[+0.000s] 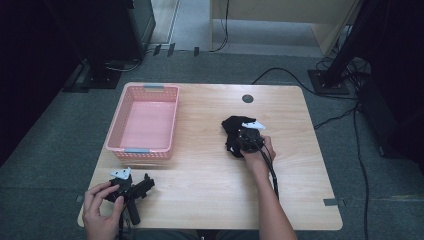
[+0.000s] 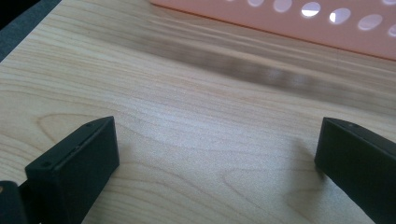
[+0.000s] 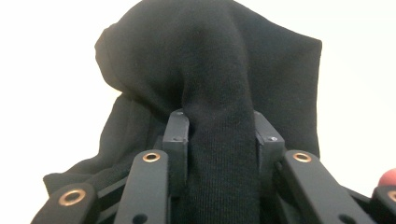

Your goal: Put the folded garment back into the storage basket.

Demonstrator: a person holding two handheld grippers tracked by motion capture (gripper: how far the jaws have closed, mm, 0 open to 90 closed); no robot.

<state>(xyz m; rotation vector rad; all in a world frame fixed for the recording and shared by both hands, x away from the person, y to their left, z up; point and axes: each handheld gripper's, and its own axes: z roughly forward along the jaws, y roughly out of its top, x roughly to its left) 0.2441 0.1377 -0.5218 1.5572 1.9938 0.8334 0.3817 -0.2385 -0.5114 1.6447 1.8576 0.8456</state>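
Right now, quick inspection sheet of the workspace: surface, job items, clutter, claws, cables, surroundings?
Surface: wooden table, bare grain, round grommet hole near the far edge.
Job's things: pink basket at far left, nothing inside; black cloth right of centre.
Clutter: nothing seen.
Grippers: left claw open, low over the near-left corner, nothing between its jaws; right claw shut on the black cloth.
Cables: right claw's cable runs back along the forearm; black floor cables beyond the far edge.
Surroundings: grey carpet, stand base at far right, dark equipment at far left.
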